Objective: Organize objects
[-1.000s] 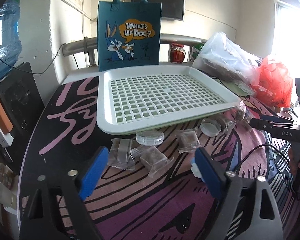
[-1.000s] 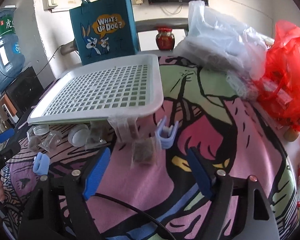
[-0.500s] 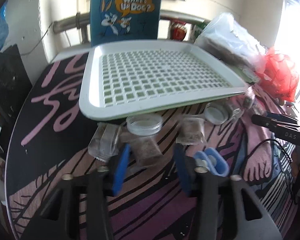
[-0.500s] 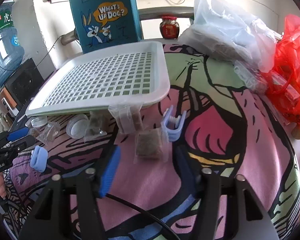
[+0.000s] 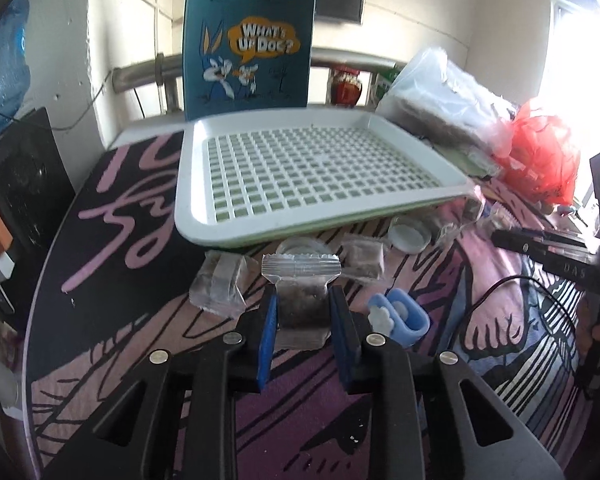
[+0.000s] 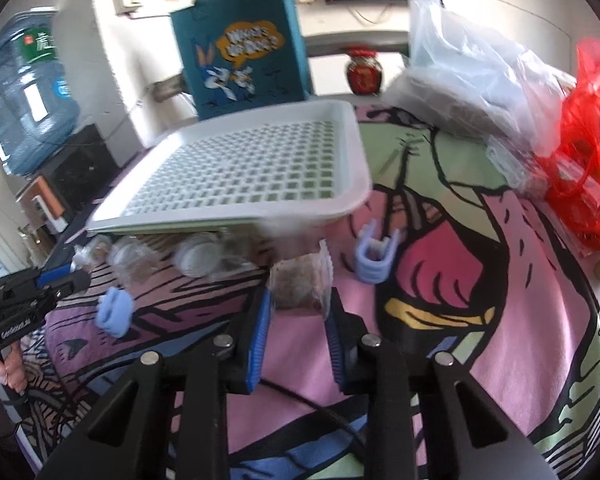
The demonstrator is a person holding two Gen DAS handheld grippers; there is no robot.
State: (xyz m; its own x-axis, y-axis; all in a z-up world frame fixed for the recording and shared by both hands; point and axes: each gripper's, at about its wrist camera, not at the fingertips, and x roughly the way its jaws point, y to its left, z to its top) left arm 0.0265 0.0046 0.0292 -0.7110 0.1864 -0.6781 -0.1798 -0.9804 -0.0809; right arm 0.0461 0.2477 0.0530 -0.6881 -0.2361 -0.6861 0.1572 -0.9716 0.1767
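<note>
My left gripper [image 5: 303, 312] is shut on a clear sachet of brown stuff [image 5: 300, 288] and holds it upright in front of the white slotted tray [image 5: 196, 216]. My right gripper [image 6: 298, 312] is shut on another brown sachet [image 6: 300, 284], lifted just before the tray [image 6: 356, 176]. More sachets [image 5: 220, 284], round clear lids [image 5: 408, 234] and a blue clip [image 5: 400, 316] lie on the cloth below the tray's front edge. A lilac clip [image 6: 374, 256] lies right of my right gripper.
A blue cartoon tote bag [image 5: 248, 48] stands behind the tray. A clear plastic bag [image 6: 472, 76] and a red bag [image 6: 588, 152] sit at the right. A water bottle [image 6: 20, 92] and a black speaker [image 5: 20, 188] stand at the left.
Both grippers closed from wide open, each onto a sachet, and lifted it off the cloth. The right view is blurred with motion.
</note>
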